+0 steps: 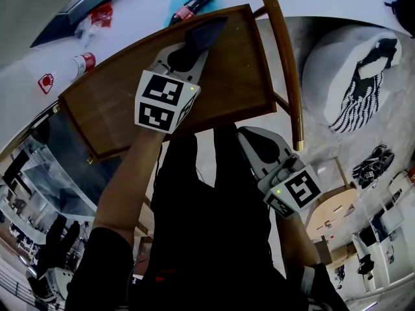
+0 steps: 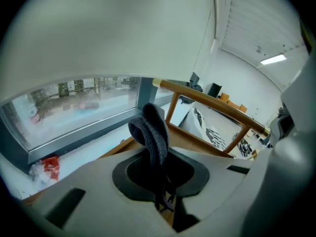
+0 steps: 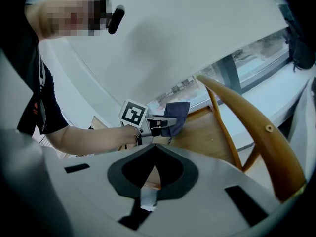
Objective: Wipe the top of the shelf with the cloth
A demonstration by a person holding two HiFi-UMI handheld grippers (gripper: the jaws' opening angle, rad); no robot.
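The shelf top (image 1: 240, 76) is a brown wooden board with a raised edge. My left gripper (image 1: 194, 44) reaches over its far part, shut on a dark grey cloth (image 1: 209, 31) that hangs folded out of the jaws just above the wood. In the left gripper view the cloth (image 2: 152, 132) stands up between the jaws. From the right gripper view, the left gripper (image 3: 160, 125) and the cloth (image 3: 177, 113) show over the shelf top (image 3: 207, 132). My right gripper (image 1: 249, 138) is held back near the shelf's front edge, shut and empty, its jaw tips (image 3: 154, 148) meeting.
A curved wooden rail (image 1: 285, 63) runs along the shelf's right side. Behind the shelf a white sill holds a dark bottle (image 1: 194, 4), a red wrapper (image 1: 97, 15) and a can (image 1: 81, 62). A white cushion with a striped garment (image 1: 356, 86) lies on the floor at right.
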